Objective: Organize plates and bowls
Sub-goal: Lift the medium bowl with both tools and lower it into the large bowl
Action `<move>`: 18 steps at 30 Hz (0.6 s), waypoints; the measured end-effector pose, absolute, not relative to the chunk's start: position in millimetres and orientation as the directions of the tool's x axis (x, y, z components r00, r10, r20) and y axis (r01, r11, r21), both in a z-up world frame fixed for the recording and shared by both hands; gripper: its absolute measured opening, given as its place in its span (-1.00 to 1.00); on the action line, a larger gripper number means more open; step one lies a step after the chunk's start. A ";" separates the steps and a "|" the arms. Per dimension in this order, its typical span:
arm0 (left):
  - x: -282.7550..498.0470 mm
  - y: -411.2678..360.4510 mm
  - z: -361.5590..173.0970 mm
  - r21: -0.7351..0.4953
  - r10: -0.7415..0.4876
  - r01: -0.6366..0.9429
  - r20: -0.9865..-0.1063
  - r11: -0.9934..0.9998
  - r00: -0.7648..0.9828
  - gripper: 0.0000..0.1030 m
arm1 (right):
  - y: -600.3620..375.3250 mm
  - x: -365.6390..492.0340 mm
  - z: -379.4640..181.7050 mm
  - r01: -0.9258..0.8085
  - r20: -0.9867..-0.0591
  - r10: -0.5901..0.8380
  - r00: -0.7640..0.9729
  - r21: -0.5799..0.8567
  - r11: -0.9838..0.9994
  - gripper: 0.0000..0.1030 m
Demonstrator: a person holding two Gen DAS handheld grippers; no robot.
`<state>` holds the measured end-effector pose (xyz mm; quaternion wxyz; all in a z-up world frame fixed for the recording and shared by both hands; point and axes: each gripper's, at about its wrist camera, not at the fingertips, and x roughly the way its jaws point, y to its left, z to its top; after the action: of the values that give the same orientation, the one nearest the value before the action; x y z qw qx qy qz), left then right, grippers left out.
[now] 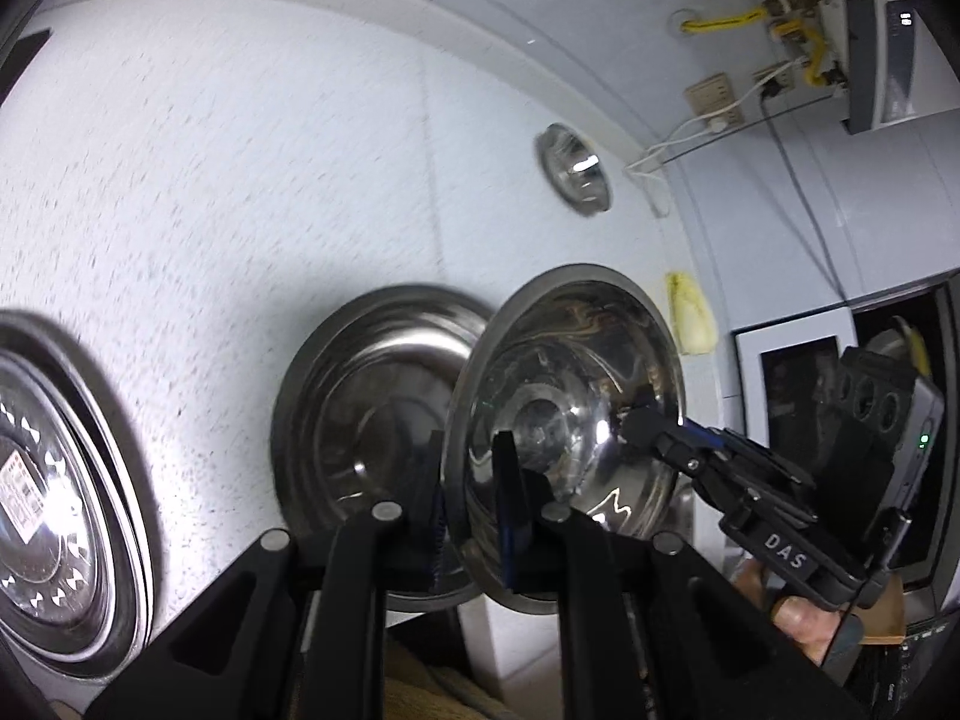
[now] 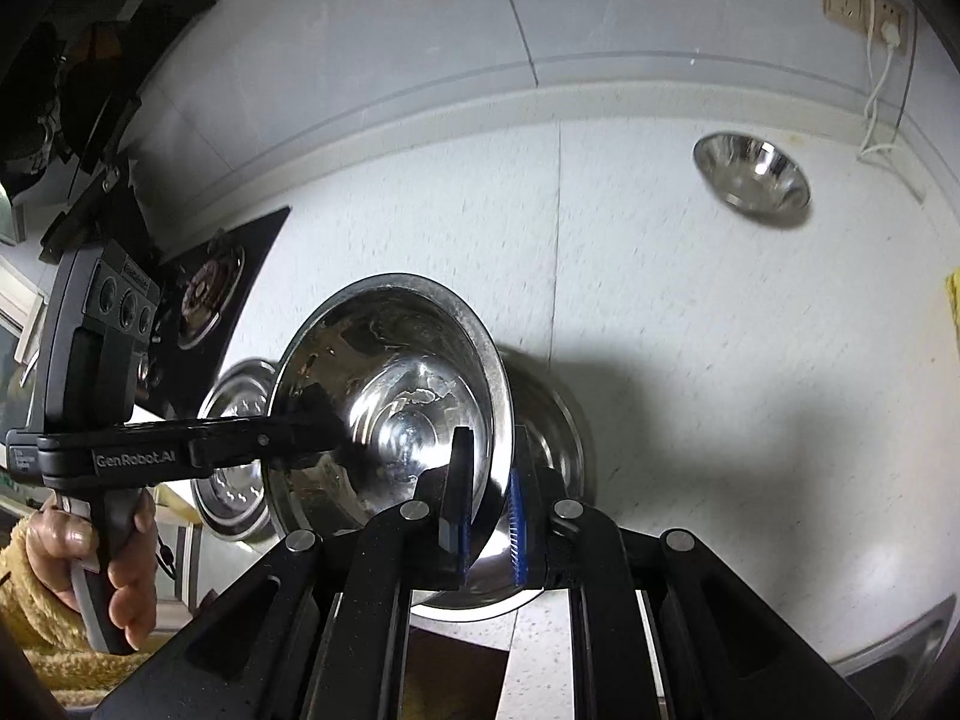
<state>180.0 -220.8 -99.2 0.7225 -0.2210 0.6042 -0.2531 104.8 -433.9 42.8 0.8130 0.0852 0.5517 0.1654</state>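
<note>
We list one steel bowl [image 1: 564, 420], carried between our two grippers above the white counter [image 1: 210, 210]. The left gripper [image 1: 471, 504] is nipped narrow on the bowl's near-left rim, one pad inside and one outside; the right gripper [image 2: 489, 516] is clamped likewise on the opposite rim, and shows in the left view reaching in from the side. The bowl is tilted, its mouth toward both cameras, and appears clear of the counter. Directly behind and below it lies a steel plate [image 1: 372, 384], flat on the counter, partly hidden by the bowl. A second plate, patterned [image 1: 48, 480], sits well apart at the left edge of the left view. A small bowl [image 2: 750, 174] stands alone farther back, near the wall. Also present: a black hob [image 2: 210, 294], wall sockets [image 2: 864, 6] with a white cable, a yellow cloth [image 1: 690, 312]. Step in hand, as we judge it: transport of the bowl, both grips holding, destination not yet reached. We cannot tell whether it is bound for the small bowl or elsewhere. The next move calls for levelling the bowl, lowering it evenly with both hands, and opening both grippers only once it rests, since an uneven release could tip it onto the plate beneath.
</note>
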 end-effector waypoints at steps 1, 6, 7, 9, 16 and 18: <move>179.8 -220.2 -104.5 -0.621 -0.627 0.088 -0.766 0.779 0.140 -0.78 | -434.1 106.7 35.7 -0.171 -0.873 0.368 0.319 0.329 0.929 -0.81; 175.6 -218.2 -127.4 -0.584 -0.587 0.061 -0.799 0.809 0.130 -0.78 | -430.5 109.5 9.7 -0.156 -0.891 0.376 0.255 0.345 0.925 -0.81; 175.2 -218.3 -132.6 -0.580 -0.582 0.055 -0.804 0.813 0.124 -0.78 | -431.0 109.9 4.8 -0.154 -0.893 0.375 0.249 0.346 0.925 -0.81; 174.5 -218.4 -141.6 -0.571 -0.572 0.041 -0.812 0.820 0.117 -0.78 | -432.0 110.4 -3.7 -0.143 -0.893 0.389 0.228 0.364 0.920 -0.81; 175.1 -222.2 -163.5 -0.556 -0.554 0.009 -0.827 0.831 0.096 -0.78 | -431.2 113.1 -26.6 -0.121 -0.900 0.396 0.181 0.379 0.918 -0.81; 176.8 -225.6 -165.9 -0.549 -0.548 0.008 -0.832 0.836 0.094 -0.78 | -429.3 113.7 -29.1 -0.122 -0.904 0.391 0.176 0.374 0.920 -0.81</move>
<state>176.8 -225.6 -165.9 0.7093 -0.2094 0.6439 -0.1959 113.7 -429.3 -29.1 0.7592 0.1086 0.6192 0.1686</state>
